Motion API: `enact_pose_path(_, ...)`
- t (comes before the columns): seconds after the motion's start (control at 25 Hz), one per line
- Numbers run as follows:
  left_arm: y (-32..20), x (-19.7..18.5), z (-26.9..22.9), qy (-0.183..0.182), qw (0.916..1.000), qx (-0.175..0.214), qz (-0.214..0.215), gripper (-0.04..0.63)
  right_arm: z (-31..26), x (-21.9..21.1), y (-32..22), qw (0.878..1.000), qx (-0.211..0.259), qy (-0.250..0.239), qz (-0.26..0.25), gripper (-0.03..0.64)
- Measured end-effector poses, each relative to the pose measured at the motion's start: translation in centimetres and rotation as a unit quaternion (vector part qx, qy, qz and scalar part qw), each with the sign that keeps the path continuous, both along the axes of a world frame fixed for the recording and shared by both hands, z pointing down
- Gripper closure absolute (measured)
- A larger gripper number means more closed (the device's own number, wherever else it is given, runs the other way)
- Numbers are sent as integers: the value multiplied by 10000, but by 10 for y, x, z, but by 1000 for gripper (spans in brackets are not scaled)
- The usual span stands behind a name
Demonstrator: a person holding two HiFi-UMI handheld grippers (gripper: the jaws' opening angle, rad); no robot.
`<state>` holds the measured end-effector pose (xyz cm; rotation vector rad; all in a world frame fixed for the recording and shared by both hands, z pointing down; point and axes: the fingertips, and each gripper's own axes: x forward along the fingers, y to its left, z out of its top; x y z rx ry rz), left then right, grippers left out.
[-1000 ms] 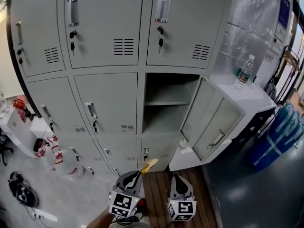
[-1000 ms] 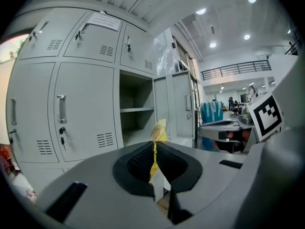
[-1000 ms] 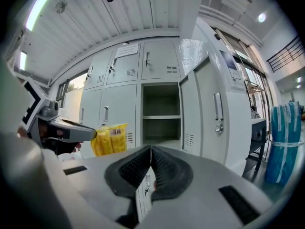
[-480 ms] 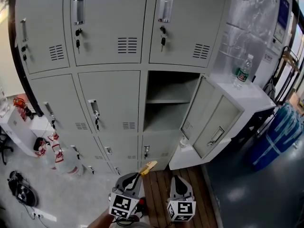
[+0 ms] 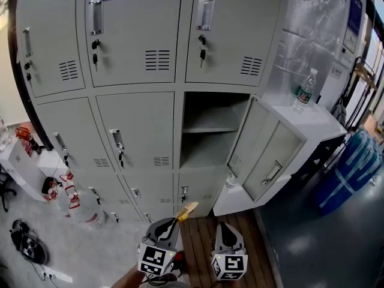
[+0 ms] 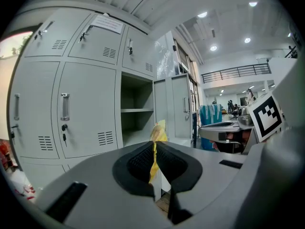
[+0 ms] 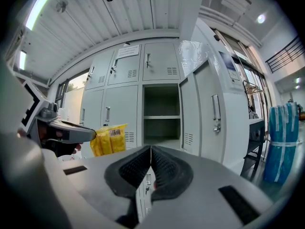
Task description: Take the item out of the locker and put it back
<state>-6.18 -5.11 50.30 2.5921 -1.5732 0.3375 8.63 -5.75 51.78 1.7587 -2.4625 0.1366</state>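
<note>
In my left tool (image 5: 174,222), clamped at one end: yellow packet (image 5: 188,209), edge-on, long axis pointing ahead. Open locker compartment (image 5: 210,131) lies up ahead, slightly right of packet, well apart. Door (image 5: 264,155) swung out to right. My right tool (image 5: 226,227) alongside, jaws together, nothing between. Left is nearer, so I judge return falls to it.
</note>
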Motion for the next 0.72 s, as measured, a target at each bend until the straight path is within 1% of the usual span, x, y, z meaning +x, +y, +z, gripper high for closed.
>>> enact_pose_path(0.24,-3,-1,-1,24,10000,2,28,561,-3,-2,-1,10000,29,-5,14,598)
enact_pose_path(0.4,-12,-1,-13,48,9999,128,66,561,-12,-3,-8,9999,116,6,30,598)
enact_pose_path(0.72,-59,5,-47,127,9988,457,133,561,-47,0,-49,9989,447,9,113,598)
